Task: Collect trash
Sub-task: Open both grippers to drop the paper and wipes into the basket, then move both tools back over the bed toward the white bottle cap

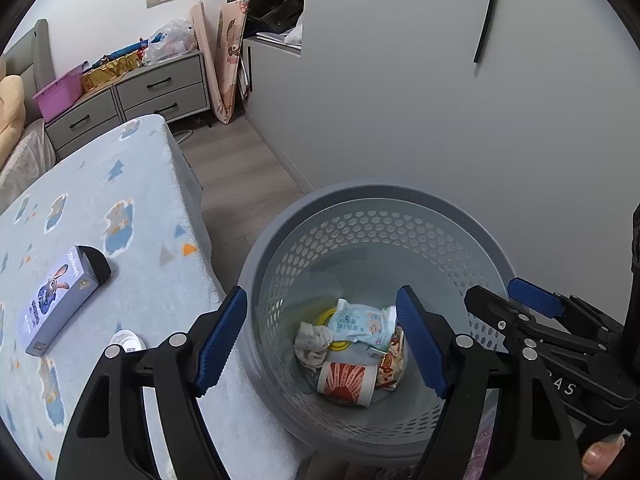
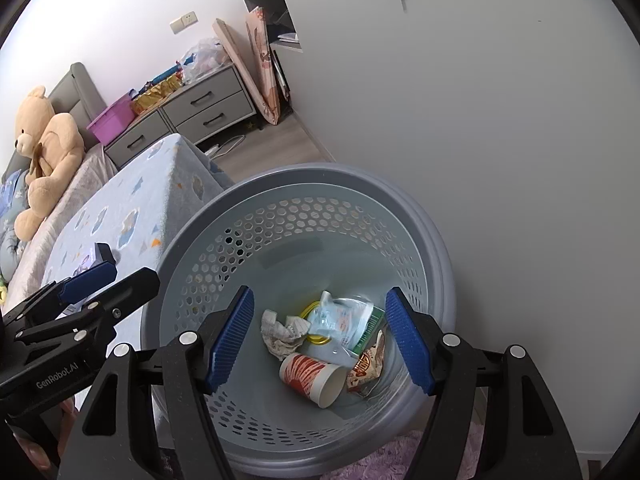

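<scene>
A grey perforated trash bin [image 1: 280,240] [image 2: 424,216] stands on the floor beside the bed. In it lie a red-and-white paper cup [image 1: 347,382] [image 2: 312,374], a crumpled tissue [image 1: 313,343] [image 2: 280,332], a blue wet-wipe pack [image 1: 360,322] [image 2: 340,320] and a snack wrapper [image 1: 390,364] [image 2: 366,364]. My left gripper [image 1: 322,340] is open and empty above the bin's left side. My right gripper [image 2: 320,340] is open and empty above the bin's mouth. On the bed lie a purple box [image 1: 60,296] and a small white lid-like thing [image 1: 128,340].
The bed with a blue patterned blanket [image 1: 120,208] [image 2: 132,216] is to the left. A grey wardrobe wall [image 1: 440,100] rises right behind the bin. Grey drawers [image 1: 160,92] with clutter stand at the back. A teddy bear [image 2: 44,152] sits on the bed. A pink rug [image 2: 400,460] lies below.
</scene>
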Action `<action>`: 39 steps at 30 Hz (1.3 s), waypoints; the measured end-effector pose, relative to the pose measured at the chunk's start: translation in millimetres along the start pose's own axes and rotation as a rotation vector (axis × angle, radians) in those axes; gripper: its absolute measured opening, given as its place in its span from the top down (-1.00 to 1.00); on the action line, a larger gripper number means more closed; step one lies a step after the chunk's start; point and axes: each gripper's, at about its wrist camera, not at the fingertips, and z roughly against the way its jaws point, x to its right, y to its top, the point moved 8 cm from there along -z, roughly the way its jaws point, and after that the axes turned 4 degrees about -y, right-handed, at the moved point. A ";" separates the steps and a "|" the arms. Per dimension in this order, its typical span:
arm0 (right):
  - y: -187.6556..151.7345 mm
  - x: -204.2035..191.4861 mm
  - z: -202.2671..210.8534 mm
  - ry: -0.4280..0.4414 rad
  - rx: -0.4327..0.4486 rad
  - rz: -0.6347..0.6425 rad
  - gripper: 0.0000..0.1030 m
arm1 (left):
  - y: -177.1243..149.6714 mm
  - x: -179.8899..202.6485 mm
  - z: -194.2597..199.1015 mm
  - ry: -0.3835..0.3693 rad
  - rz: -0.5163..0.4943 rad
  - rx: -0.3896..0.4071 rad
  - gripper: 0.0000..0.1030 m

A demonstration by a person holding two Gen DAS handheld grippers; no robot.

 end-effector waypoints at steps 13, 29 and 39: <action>-6.5 -4.5 1.7 0.014 -0.007 -0.005 -0.30 | -1.9 -11.9 15.2 0.026 0.025 0.020 -0.43; -7.4 -54.3 19.6 0.041 0.014 0.070 -0.37 | -11.7 -51.0 54.7 0.038 0.089 0.078 -0.43; -13.4 -99.0 25.3 0.067 0.027 0.126 -0.42 | -27.5 -92.5 78.6 0.062 0.143 0.109 -0.43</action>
